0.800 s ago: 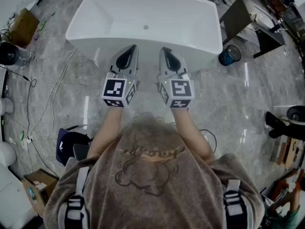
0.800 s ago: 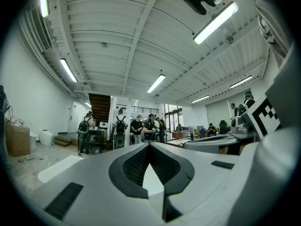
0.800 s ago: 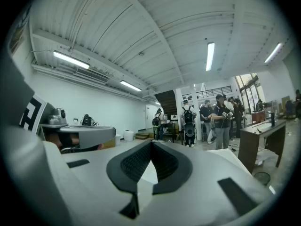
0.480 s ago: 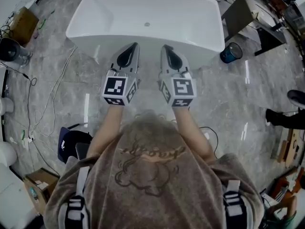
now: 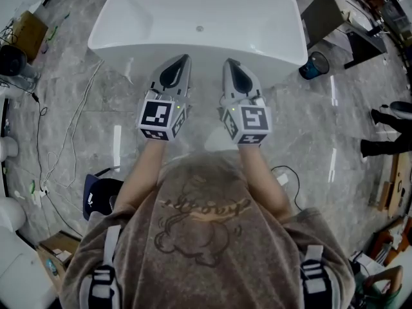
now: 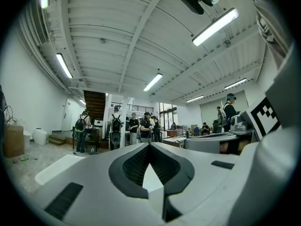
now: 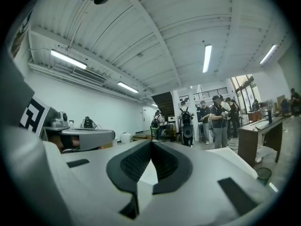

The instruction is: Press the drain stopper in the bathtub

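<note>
The white bathtub (image 5: pixel 129 24) stands on the grey marble floor at the top of the head view. Its small round drain stopper (image 5: pixel 199 28) sits in the tub's bottom near the far end. My left gripper (image 5: pixel 185 58) and right gripper (image 5: pixel 226 62) are held side by side over the floor, just short of the tub's near rim, with their tips pointing toward it. Both are shut with nothing between the jaws. The left gripper view shows my left gripper (image 6: pixel 149 145) aimed level across the room, and the right gripper view shows my right gripper (image 7: pixel 151 142) aimed the same way; the tub is hidden in both.
A blue bin (image 5: pixel 313 65) and a dark desk (image 5: pixel 335 18) stand right of the tub. Cables (image 5: pixel 71 127) trail over the floor at left, near a cardboard box (image 5: pixel 29 29) and a dark bag (image 5: pixel 96 195). A person's shoes (image 5: pixel 386 131) show at right. Several people (image 6: pixel 141 126) stand far off.
The tub has slid toward the top of the head view and the grippers sit slightly nearer its rim. Both stay shut. The shoes at right have moved up.
</note>
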The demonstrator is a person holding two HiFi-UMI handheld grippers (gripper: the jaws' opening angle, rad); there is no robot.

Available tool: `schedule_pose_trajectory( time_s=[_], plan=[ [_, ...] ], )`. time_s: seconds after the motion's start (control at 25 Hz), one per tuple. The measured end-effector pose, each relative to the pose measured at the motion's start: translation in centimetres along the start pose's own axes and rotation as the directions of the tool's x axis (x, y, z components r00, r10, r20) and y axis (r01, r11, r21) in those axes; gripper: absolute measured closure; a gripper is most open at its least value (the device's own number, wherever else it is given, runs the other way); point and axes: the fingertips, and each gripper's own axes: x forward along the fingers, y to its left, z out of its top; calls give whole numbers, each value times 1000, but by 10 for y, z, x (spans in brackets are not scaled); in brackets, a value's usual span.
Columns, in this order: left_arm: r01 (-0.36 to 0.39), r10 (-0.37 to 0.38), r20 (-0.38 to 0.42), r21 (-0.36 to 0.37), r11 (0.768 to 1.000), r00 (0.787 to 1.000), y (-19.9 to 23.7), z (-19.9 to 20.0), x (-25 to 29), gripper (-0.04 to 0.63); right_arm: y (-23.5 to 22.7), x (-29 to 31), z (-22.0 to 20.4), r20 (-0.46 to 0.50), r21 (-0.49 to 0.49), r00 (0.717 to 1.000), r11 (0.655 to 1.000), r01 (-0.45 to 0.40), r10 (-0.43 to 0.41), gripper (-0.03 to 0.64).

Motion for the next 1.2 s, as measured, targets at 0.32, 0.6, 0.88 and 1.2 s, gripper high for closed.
schedule_pose_trajectory(
  time_s=[0.32,0.6,0.88,1.2],
  plan=[
    [31,-31,-5,-13,999,999,9,-17,31,594,-22,29,-8,15,1,1000,1000,26,-26,614],
    [30,-30,-1,-15,999,1000,39,-21,93,594,-55,92,-8,29,3,1000,1000,10,-10,614],
    [8,-8,6,-17,1000,1000,69,-13,179,594,-103,167,2,28,-7,999,1000,-22,22,614],
    [-15,15,-1,-31,999,1000,99,-3,273,594,-162,253,18,18,0,998,998,-56,56,614]
  ],
)
